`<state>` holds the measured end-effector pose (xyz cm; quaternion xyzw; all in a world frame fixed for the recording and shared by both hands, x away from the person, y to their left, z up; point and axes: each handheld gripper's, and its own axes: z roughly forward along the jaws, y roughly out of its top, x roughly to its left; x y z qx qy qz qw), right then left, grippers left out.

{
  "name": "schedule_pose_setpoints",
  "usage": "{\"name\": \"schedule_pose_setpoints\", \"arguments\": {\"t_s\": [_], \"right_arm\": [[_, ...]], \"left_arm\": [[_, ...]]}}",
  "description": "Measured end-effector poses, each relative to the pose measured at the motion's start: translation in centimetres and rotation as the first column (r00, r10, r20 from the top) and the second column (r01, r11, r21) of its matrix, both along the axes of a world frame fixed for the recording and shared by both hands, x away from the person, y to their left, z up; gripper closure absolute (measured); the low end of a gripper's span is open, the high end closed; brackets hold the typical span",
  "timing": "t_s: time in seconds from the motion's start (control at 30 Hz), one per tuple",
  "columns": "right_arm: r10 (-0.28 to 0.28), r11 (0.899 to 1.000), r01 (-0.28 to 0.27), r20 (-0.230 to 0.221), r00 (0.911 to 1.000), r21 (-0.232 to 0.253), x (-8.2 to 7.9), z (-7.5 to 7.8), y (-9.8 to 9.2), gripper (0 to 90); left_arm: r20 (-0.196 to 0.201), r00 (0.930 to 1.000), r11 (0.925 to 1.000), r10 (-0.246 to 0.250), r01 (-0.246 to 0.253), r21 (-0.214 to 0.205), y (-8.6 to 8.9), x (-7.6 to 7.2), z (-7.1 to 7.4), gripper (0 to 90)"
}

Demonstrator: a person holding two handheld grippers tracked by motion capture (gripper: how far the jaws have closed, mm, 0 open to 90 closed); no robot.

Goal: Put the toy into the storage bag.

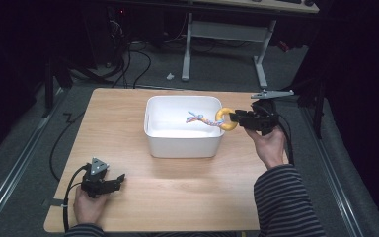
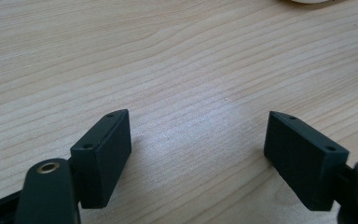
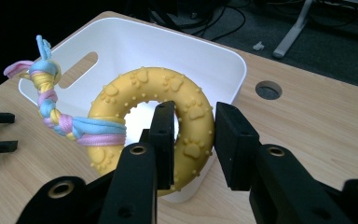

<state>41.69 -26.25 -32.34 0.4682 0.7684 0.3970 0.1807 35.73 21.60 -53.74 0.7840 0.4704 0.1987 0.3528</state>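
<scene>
A yellow rubber ring toy [image 1: 225,119] with paw prints has a braided pink, blue and yellow rope [image 1: 202,120] tied to it. My right gripper [image 1: 234,117] is shut on the ring's near side and holds it over the right rim of the white bin [image 1: 183,146], with the rope hanging out over the bin's inside. In the right gripper view, one jaw passes through the ring [image 3: 121,93] and the other presses from outside. The rope [image 3: 51,102] trails to the left there. My left gripper [image 1: 121,178] rests open on the table at the front left, with bare wood between its jaws [image 2: 198,140].
The white bin [image 3: 135,42] stands in the middle of the wooden table [image 1: 177,197]. A round cable hole [image 3: 268,89] is in the tabletop beyond the bin. Behind the table are a desk's white legs [image 1: 261,59] and cables on the floor.
</scene>
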Motion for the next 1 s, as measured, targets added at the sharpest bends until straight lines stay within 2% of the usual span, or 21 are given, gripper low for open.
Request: {"name": "schedule_pose_setpoints", "arguments": {"t_s": [0.13, 0.53, 0.73, 1.0], "right_arm": [[0.007, 1.000, -0.008, -0.010, 0.9999, -0.023, 0.7, -0.1, 1.1, 69.7], [0.013, 0.999, -0.015, -0.030, 0.9995, -0.051, 2.5, 0.0, 3.9, 69.7], [0.020, 0.996, -0.024, -0.045, 0.9988, -0.080, 3.5, -0.5, 5.5, 69.7], [0.018, 0.993, -0.029, -0.095, 0.9953, -0.113, 4.8, -1.8, 7.3, 69.6]], "left_arm": [[0.001, 1.0000, 1.0000, -0.002, 0.002, 0.003, 0.0, 0.0, 0.0, 23.3], [0.001, 1.0000, 1.0000, -0.002, 0.002, 0.003, 0.0, 0.0, 0.0, 23.3], [0.001, 1.0000, 1.0000, -0.002, 0.002, 0.003, 0.0, 0.1, 0.0, 23.3], [0.001, 1.0000, 1.0000, -0.002, 0.002, 0.003, 0.0, 0.1, 0.0, 23.4]]}}
